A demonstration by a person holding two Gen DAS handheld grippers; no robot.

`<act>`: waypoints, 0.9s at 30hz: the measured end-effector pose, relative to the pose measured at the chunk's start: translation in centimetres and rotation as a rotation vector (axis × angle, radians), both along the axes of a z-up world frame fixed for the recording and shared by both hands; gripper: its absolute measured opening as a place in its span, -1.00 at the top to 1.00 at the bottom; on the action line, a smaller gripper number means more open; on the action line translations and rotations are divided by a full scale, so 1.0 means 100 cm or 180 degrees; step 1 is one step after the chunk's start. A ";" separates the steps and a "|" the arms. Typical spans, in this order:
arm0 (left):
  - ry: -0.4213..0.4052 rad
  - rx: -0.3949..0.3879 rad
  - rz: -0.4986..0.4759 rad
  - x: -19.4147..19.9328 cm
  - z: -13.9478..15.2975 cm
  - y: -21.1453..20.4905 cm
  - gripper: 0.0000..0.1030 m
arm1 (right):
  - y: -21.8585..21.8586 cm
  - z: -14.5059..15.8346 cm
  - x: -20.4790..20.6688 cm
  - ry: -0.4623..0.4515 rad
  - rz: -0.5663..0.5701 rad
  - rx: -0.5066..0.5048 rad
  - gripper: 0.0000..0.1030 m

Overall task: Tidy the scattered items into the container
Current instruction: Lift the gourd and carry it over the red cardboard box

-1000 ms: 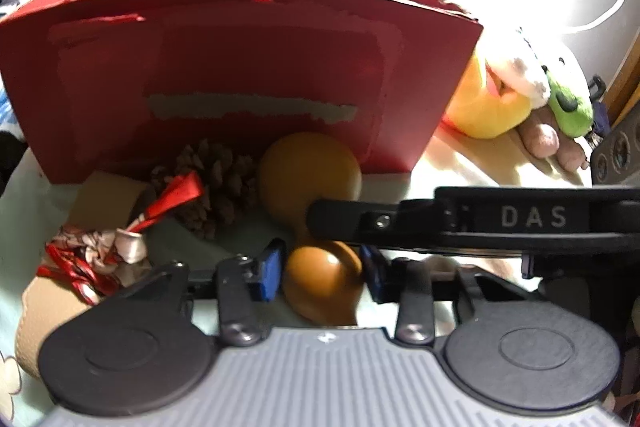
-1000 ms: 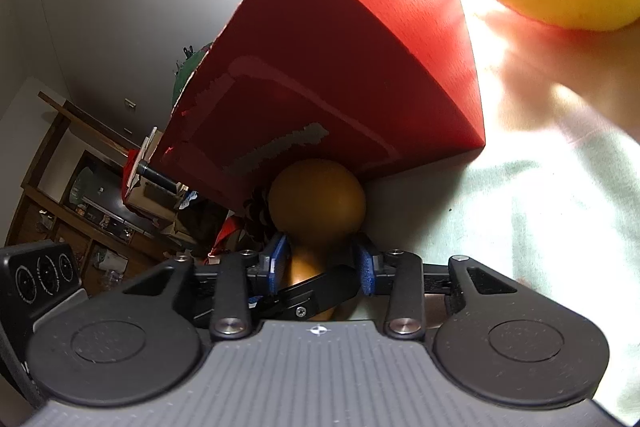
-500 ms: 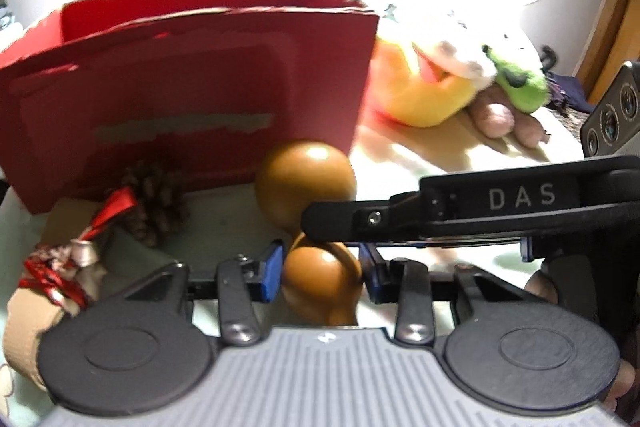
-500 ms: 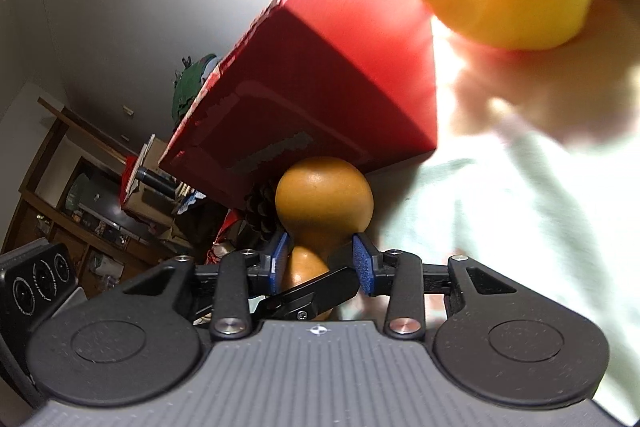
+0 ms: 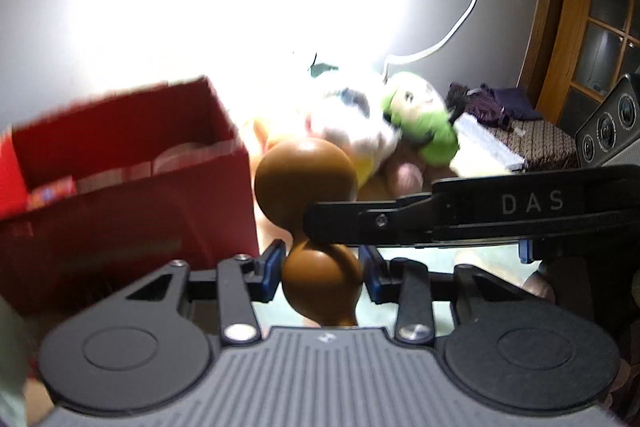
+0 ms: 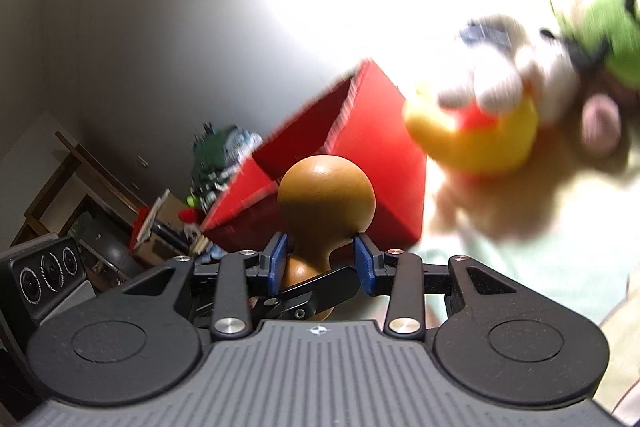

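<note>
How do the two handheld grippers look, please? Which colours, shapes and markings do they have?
Both are alike. The left gripper and the right gripper each have a grey ribbed body, two round black discs beside it, black linkage bars with silver screws, and blue pads on the fingertips. The right gripper's black finger, seen from the left wrist, bears the white letters DAS.

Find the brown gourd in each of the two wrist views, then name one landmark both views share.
Left wrist view: the brown gourd sits at lower centre, its smaller bulb between the left gripper fingers.
Right wrist view: the gourd is at centre, its neck between the right gripper fingers.
Shared landmark: the red box, left of the gourd in the first, behind it in the second.
</note>
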State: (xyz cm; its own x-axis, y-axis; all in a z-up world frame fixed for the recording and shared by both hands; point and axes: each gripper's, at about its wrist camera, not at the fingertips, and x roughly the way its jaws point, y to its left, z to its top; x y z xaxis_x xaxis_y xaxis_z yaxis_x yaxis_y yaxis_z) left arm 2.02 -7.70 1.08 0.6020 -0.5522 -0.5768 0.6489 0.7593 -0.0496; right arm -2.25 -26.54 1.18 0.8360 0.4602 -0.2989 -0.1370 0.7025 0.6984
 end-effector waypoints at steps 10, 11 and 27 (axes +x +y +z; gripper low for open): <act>-0.0182 -0.0125 -0.0069 0.041 0.069 0.007 0.26 | 0.001 0.060 0.056 -0.0278 0.0091 -0.0187 0.21; -0.0193 -0.0125 -0.0056 0.047 0.074 0.010 0.26 | 0.005 0.064 0.064 -0.0277 0.0115 -0.0198 0.21; 0.0183 0.0183 0.0132 0.165 0.075 0.061 0.26 | 0.062 0.052 0.194 0.0296 0.0461 -0.0260 0.21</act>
State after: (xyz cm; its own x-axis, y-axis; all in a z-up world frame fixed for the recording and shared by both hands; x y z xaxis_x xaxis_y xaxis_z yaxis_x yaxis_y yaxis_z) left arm 18.55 -1.55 8.56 0.5887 -0.4925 -0.6410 0.6141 0.7881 -0.0414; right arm 17.19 -20.37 6.39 0.7298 0.5448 -0.4130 -0.1784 0.7349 0.6543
